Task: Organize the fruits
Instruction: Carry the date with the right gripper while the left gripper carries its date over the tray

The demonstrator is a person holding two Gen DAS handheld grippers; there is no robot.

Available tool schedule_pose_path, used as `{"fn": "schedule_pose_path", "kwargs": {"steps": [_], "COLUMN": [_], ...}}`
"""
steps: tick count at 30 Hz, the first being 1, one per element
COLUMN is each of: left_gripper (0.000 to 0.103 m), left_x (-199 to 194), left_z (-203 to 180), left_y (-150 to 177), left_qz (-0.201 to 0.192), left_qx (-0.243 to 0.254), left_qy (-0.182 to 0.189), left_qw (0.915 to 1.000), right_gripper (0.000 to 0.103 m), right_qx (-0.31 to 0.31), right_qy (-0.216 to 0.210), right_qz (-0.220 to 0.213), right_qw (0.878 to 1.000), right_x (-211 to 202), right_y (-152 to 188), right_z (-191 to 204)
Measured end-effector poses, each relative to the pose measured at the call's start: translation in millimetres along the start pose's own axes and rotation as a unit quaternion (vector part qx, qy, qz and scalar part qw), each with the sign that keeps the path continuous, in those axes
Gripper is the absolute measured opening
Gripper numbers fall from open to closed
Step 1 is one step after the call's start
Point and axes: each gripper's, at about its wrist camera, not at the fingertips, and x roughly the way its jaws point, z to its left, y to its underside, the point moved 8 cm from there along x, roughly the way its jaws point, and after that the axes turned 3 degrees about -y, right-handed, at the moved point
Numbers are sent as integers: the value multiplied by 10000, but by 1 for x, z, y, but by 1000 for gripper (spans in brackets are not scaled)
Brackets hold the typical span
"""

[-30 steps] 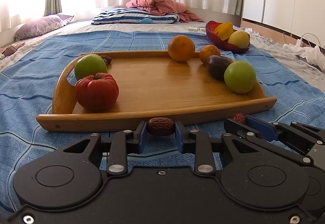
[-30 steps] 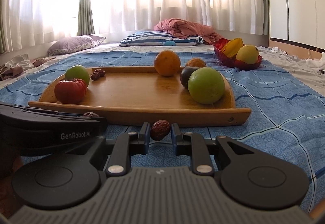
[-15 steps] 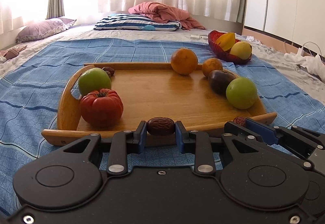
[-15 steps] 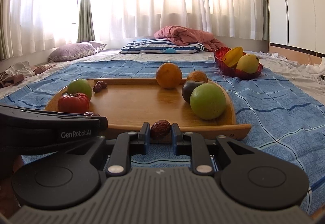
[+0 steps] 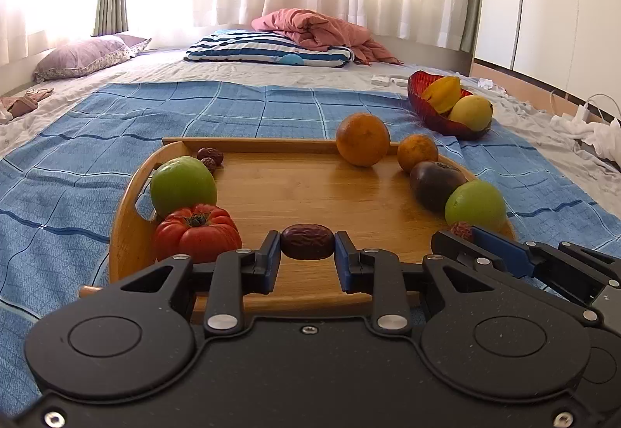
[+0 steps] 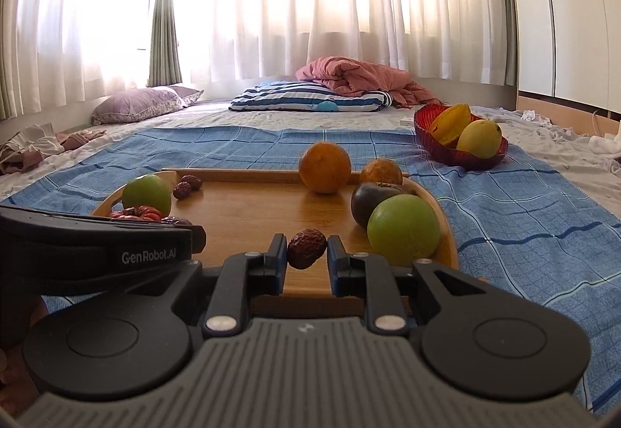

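Both grippers have come up and forward over the last second: earlier the wooden tray [image 5: 302,195] showed its near rim above the fingertips, now the fingertips sit over the tray floor in both wrist views. Left gripper [image 5: 307,253] is clenched on a dark red date [image 5: 307,242], held lengthwise between the blue pads; right gripper [image 6: 306,257] is clenched on a second, more wrinkled date [image 6: 306,247]. Neither grip looks to have shifted. Judgement: both dates are mid-carry toward the tray, probably bound for the two loose dates [image 5: 210,158] at the tray's 10 o'clock corner; release not yet done. Tray contents, left wrist view: green apple [image 5: 183,187] at 9 o'clock with a ribbed red tomato [image 5: 197,234] touching it at 8 o'clock; large orange [image 5: 362,139] at 1 o'clock against the far rim; smaller orange [image 5: 417,152] at 2 o'clock; dark purple fruit [image 5: 434,184] at 3 o'clock, touching a second green apple [image 5: 474,204] at 4 o'clock. Tray centre is bare. Red glass bowl [image 6: 434,140], well beyond the tray at its 1 o'clock on the blue blanket [image 5: 248,109], holds a yellow star fruit [image 6: 450,125] and a yellow mango [image 6: 479,139]. Like fruits are not all grouped yet; sorting appears partway.
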Motion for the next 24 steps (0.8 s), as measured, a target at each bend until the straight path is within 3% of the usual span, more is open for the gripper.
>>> {"fn": "schedule_pose_path", "kwargs": {"steps": [24], "left_gripper": [28], "left_x": [33], "left_z": [9], "left_y": [-16], "left_qz": [181], "left_qx": [-99], "left_qy": [-80], "left_qw": [9998], "right_gripper": [26], "right_qx": [84], "right_qy": [-97], "right_qz": [215], "right_qw": [9997], "right_x": [41], "right_y": [-13], "right_z": [0]}}
